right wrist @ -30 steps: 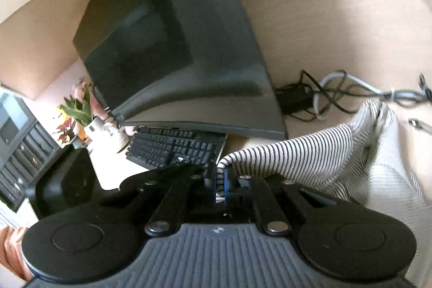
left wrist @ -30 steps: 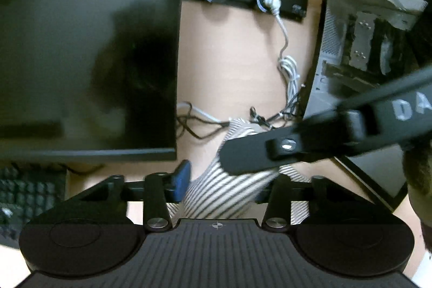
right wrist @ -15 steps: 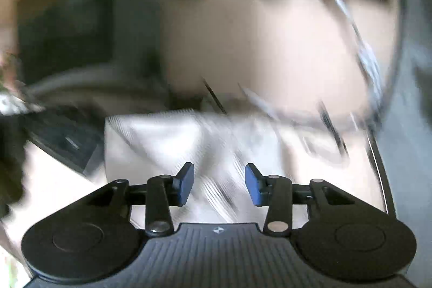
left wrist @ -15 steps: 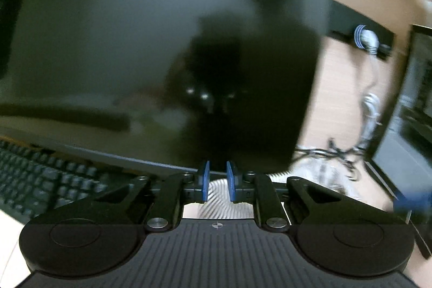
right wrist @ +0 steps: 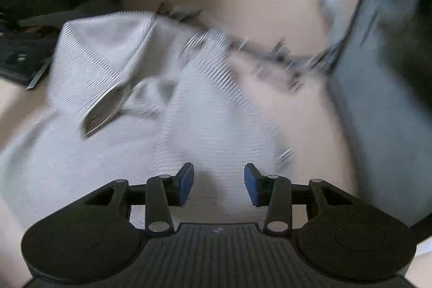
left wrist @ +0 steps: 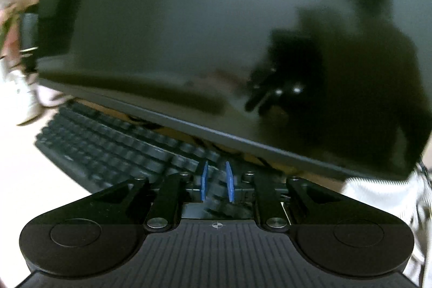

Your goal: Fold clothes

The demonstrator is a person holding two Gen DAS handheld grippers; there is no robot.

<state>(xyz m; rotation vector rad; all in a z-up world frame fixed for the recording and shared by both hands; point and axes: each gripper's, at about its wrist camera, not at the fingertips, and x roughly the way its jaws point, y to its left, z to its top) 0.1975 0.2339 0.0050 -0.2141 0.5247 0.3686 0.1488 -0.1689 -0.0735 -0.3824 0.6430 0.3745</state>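
A white garment with thin dark stripes [right wrist: 167, 104] lies crumpled on the pale desk, one sleeve with its cuff folded across the upper left. My right gripper [right wrist: 218, 184] hovers just above it, open and empty. In the left wrist view only an edge of the garment [left wrist: 383, 196] shows at the right. My left gripper [left wrist: 216, 181] points at the keyboard, away from the garment; its blue pads stand nearly together with a narrow gap and nothing between them.
A large dark monitor [left wrist: 202, 39] fills the left wrist view, with a black keyboard [left wrist: 113, 150] below it. In the right wrist view, tangled cables [right wrist: 275, 58] lie behind the garment and a dark computer case [right wrist: 383, 88] stands at the right.
My right gripper has let go of the garment, opened and swung over it. My left gripper has closed to a narrow gap and turned left, from the garment toward the monitor and keyboard.
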